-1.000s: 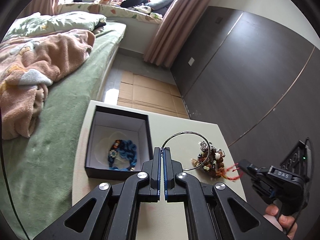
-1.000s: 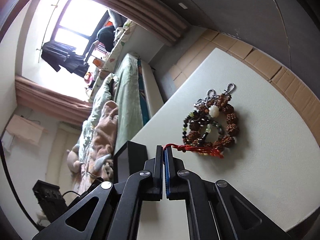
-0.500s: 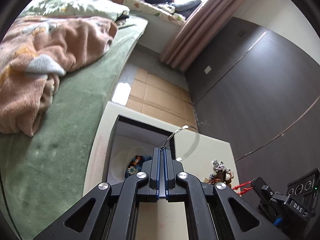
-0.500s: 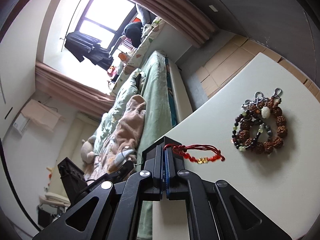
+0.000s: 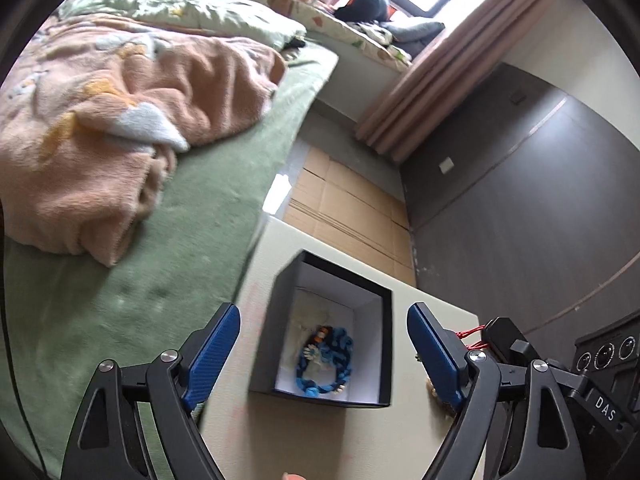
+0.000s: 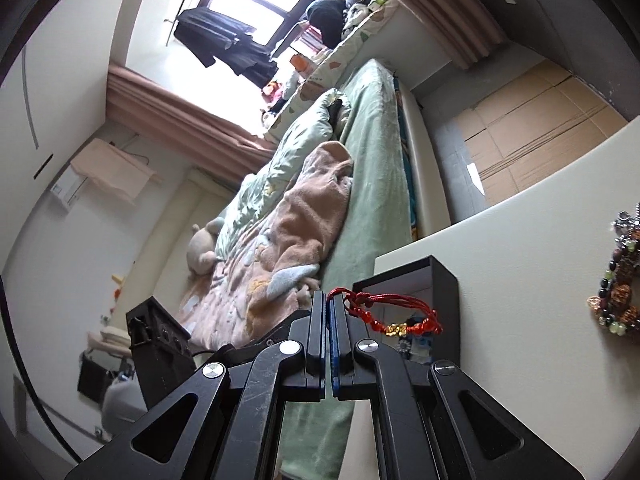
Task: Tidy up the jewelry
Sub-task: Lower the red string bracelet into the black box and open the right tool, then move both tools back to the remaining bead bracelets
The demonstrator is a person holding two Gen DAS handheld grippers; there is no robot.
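Observation:
A black box point(image 5: 384, 320) with a white lining sits on the pale table point(image 5: 304, 440). A blue braided bracelet point(image 5: 332, 364) lies inside it. My left gripper point(image 5: 324, 332) is open and empty above the box. My right gripper point(image 6: 329, 300) is shut on a red string bracelet point(image 6: 396, 316) and holds it over the box's rim point(image 6: 444, 276). The red string point(image 5: 472, 334) also shows at the right in the left wrist view. A pile of beaded bracelets point(image 6: 620, 280) lies on the table at the right.
A bed with a green sheet point(image 5: 120, 300) and a pink blanket point(image 5: 100, 128) runs along the table's left side. Cardboard point(image 5: 348, 208) covers the floor beyond the table. A dark wall panel point(image 5: 520, 220) stands to the right.
My left gripper has opened over the box and the thin silver bangle it held is gone from its fingers. My right gripper has carried the red string bracelet from the bead pile to the box.

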